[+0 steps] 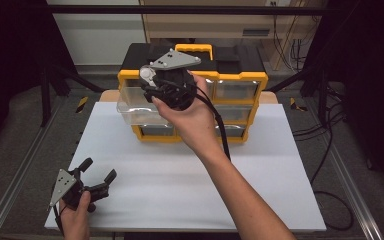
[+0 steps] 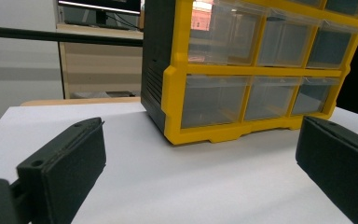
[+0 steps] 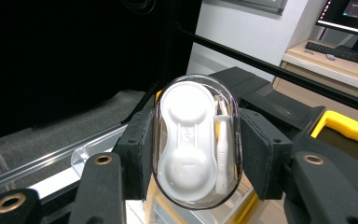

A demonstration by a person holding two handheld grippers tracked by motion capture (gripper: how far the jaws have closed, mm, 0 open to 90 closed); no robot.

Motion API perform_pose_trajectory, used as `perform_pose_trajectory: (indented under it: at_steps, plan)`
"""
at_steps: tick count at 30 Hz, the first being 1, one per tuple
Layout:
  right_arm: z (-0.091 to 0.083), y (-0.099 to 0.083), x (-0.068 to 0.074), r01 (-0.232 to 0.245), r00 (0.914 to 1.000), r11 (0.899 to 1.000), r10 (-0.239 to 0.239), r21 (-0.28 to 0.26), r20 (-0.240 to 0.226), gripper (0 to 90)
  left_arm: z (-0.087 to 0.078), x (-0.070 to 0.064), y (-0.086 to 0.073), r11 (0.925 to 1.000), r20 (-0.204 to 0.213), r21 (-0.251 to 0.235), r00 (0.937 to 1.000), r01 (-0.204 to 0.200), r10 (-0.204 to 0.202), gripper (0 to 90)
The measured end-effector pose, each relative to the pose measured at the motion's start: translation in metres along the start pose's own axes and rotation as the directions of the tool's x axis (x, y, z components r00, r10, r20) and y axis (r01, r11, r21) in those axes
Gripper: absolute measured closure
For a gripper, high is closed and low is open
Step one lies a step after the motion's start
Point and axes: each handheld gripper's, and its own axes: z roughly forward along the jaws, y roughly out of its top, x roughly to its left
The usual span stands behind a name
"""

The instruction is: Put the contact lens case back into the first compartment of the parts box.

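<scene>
A yellow and black drawer organizer (image 1: 230, 80) stands at the back of the white table (image 1: 260, 170). Its upper-left clear drawer (image 1: 132, 107) is pulled out toward the left. My right gripper (image 1: 149, 81) hovers over that drawer, shut on a clear oval case (image 3: 196, 140) with a white insert. The case (image 1: 147, 75) stands upright between the pads (image 3: 137, 144). Part of the open drawer (image 3: 91, 154) lies below it. My left gripper (image 1: 99, 169) rests open near the table's front left corner, nothing between its fingers (image 2: 70, 163), facing the organizer (image 2: 261, 70).
Metal rails run along both table sides, and black cables (image 1: 330, 150) trail on the floor at the right. A black frame bar (image 1: 180, 9) crosses behind the organizer. White table surface stretches between the organizer and the front edge.
</scene>
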Motion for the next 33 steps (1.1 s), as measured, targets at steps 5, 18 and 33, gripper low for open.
perform_pose_trajectory:
  at_steps: [5,18,33]
  plan:
    - [0.0006,0.0002,0.0001,-0.006,1.0,1.0,0.006,-0.001,-0.006,49.1,0.0003,-0.0002,-0.0001,1.0,0.006,0.0,1.0,0.004,-0.004,1.2]
    - [0.0031,-0.0019,0.001,-0.022,0.9994,1.0,0.023,0.003,-0.025,49.1,0.0004,-0.0004,0.0,1.0,0.006,0.001,1.0,0.003,-0.003,1.2]
    - [0.0066,-0.0059,0.0011,-0.032,0.9986,0.999,0.033,0.02,-0.041,49.0,0.0008,-0.0006,-0.0001,1.0,0.008,0.002,1.0,0.003,-0.003,1.2]
